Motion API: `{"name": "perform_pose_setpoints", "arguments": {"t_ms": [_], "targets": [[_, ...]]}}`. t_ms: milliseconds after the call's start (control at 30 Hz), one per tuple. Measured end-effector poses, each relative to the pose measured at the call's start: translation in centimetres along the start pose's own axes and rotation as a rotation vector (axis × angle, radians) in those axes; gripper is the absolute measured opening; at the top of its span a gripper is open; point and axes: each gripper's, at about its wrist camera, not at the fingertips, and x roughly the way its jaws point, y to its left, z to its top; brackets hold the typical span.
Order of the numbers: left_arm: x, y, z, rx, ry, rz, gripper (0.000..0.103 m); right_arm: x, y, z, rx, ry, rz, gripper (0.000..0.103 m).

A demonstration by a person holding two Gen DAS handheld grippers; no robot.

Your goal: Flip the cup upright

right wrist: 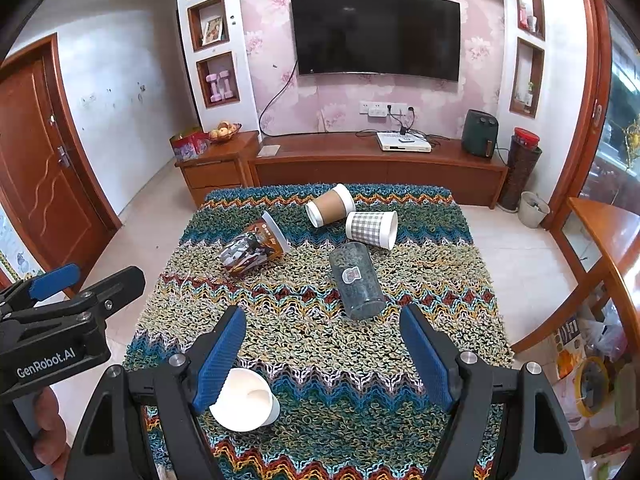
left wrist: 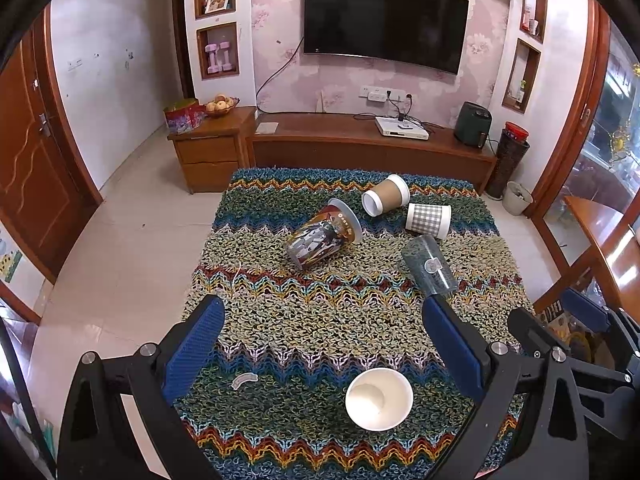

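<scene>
A: Which cup is nearest the right gripper [right wrist: 322, 354]?

B: The clear plastic cup [right wrist: 357, 280], lying on its side mid-surface [right wrist: 460, 320], mouth toward the camera, just ahead of the spread, empty fingers [right wrist: 424, 356].

A: How should it handle?

B: Probably light, thin-walled and slick; it looks likely to flex or roll on the woven cover. Gripping across the body near the rim seems safest.

A: And the left gripper [left wrist: 322, 354]?

B: Also released, holding nothing, above the 1 upright white paper cup [left wrist: 379, 399].
</scene>
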Motion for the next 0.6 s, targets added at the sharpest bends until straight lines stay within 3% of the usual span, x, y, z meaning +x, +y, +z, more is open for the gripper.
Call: {"name": "perform_pose_setpoints", "arguments": {"t_ms": [600], "targets": [[0.15, 0.00, -0.20, 0.009, 0.011, 0.014, 0.100, 0.40, -0.35, -0.42, 0.008, 0.010, -0.006, 0.080]]}}
